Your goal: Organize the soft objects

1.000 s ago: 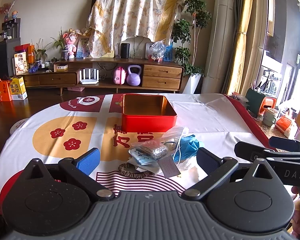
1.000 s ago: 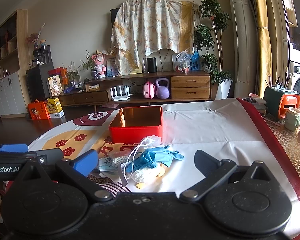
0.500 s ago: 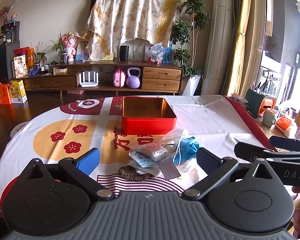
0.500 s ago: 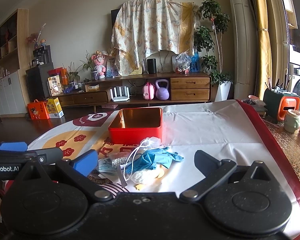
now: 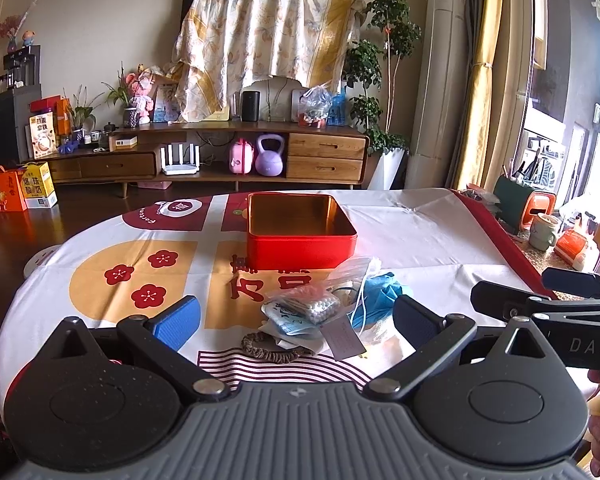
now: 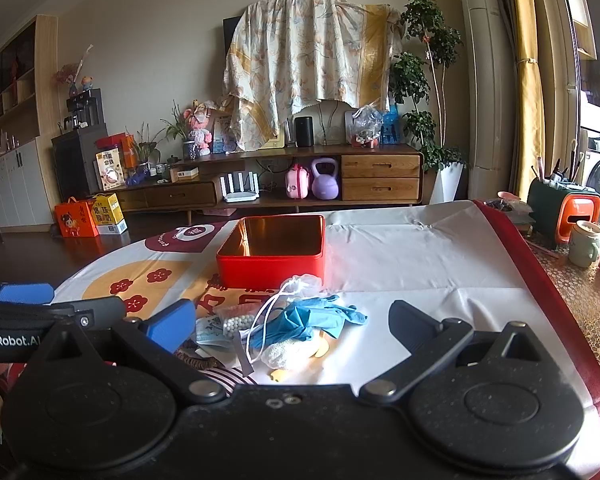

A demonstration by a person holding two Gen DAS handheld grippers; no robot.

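A red tin box (image 5: 300, 232) with a gold inside stands open and empty on the table; it also shows in the right wrist view (image 6: 272, 252). In front of it lies a pile of soft things: a blue glove (image 5: 380, 296) (image 6: 312, 320), a bag of small white beads (image 5: 312, 304), a brown hair tie (image 5: 272, 350), a white mesh pouch with a yellow toy (image 6: 296, 354). My left gripper (image 5: 296, 320) is open, just short of the pile. My right gripper (image 6: 292, 324) is open beside it, also above the pile's near side.
The table carries a white cloth with red and yellow prints (image 5: 132, 264). A red border (image 6: 540, 280) marks its right edge. A mug (image 6: 584, 240) and an orange-green holder (image 6: 560, 212) stand on a side surface to the right.
Both grippers have stayed open and almost still. The view has tilted very slightly. The pile and the box have not moved.
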